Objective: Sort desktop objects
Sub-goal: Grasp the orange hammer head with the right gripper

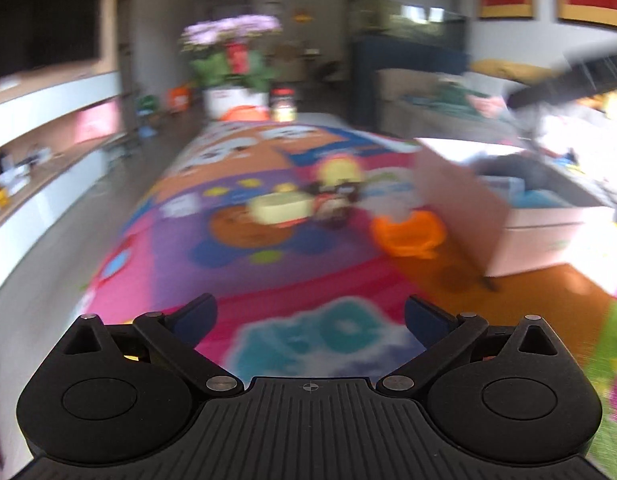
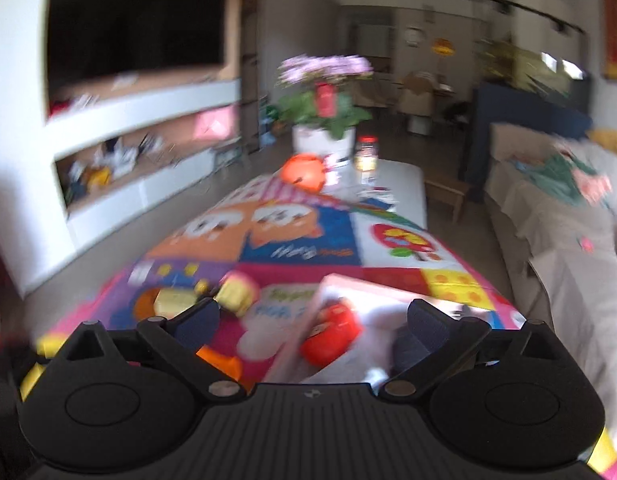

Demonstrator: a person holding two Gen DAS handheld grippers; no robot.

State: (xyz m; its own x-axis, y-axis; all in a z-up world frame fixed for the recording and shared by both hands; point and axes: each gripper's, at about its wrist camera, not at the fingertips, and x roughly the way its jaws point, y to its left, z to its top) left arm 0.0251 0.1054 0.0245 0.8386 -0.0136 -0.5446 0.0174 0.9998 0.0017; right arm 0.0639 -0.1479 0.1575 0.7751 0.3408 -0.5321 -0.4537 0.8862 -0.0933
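Observation:
Both views are motion-blurred. My left gripper (image 1: pixel 310 316) is open and empty, above a colourful play mat (image 1: pixel 268 280). Ahead of it lie a pale yellow block (image 1: pixel 278 208), a dark brown toy (image 1: pixel 336 200) and an orange toy (image 1: pixel 408 232). An open white cardboard box (image 1: pixel 540 232) stands at the right. My right gripper (image 2: pixel 312 320) is open and empty over that box (image 2: pixel 348 292), where a red toy (image 2: pixel 332 332) lies. A yellow toy (image 2: pixel 238 292) and a pale block (image 2: pixel 174 300) lie left of the box.
A potted plant with pink flowers (image 2: pixel 324 104), an orange ball (image 2: pixel 302 172) and a jar (image 2: pixel 366 154) stand at the far end. A sofa (image 2: pixel 568 240) runs along the right. A TV wall unit (image 2: pixel 128 120) is on the left.

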